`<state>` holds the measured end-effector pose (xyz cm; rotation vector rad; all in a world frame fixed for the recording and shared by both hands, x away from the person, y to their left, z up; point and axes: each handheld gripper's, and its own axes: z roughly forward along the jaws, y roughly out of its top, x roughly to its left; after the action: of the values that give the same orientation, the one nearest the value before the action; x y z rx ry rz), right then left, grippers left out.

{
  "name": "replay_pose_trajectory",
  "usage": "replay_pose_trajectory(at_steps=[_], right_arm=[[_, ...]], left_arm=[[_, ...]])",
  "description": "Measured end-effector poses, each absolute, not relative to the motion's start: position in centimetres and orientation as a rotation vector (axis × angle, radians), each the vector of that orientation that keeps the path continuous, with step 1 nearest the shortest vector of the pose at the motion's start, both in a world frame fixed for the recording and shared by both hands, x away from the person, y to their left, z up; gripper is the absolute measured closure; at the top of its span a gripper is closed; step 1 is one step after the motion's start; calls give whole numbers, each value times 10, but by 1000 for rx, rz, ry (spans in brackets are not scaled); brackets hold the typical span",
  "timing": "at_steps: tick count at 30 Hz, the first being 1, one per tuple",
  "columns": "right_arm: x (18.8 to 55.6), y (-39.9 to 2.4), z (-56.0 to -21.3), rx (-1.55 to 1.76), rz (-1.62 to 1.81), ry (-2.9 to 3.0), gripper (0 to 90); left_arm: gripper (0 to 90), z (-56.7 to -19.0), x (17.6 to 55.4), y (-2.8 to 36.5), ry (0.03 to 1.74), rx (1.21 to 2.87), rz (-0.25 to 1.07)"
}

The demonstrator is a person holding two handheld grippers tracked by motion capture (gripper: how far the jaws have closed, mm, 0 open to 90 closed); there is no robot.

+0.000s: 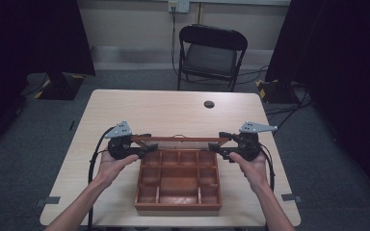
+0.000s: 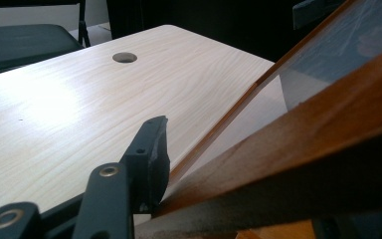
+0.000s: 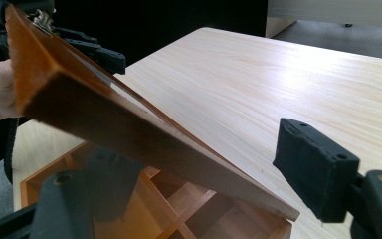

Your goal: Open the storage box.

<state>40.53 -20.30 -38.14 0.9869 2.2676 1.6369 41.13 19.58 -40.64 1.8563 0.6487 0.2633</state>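
The wooden box [image 1: 178, 185] is sitting at lower centre, its lid [image 1: 176, 139] raised; the left gripper [image 1: 147, 148] is pinching its edge, while the right gripper [image 1: 217, 144] is gaping around it.

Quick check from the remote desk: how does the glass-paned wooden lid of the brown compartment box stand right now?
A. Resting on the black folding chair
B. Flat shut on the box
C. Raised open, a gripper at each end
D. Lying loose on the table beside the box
C: the glass-paned wooden lid stands lifted over the brown compartment box, with the left gripper and right gripper at its ends.
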Motion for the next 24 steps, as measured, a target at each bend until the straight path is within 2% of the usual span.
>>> replay_pose_trajectory(at_steps=[12,16,19,24], right_arm=[[420,-195,-389,1012,1605,2297,297],[422,-192,-392,997,1598,2305,337],[423,-190,-393,991,1605,2299,407],[428,-191,-393,1006,1617,2290,419]], left_arm=[[467,-408,420,196,680,1848,233],[447,-407,420,197,684,1845,242],[433,-406,419,201,698,1813,264],[440,-407,423,206,719,1814,271]])
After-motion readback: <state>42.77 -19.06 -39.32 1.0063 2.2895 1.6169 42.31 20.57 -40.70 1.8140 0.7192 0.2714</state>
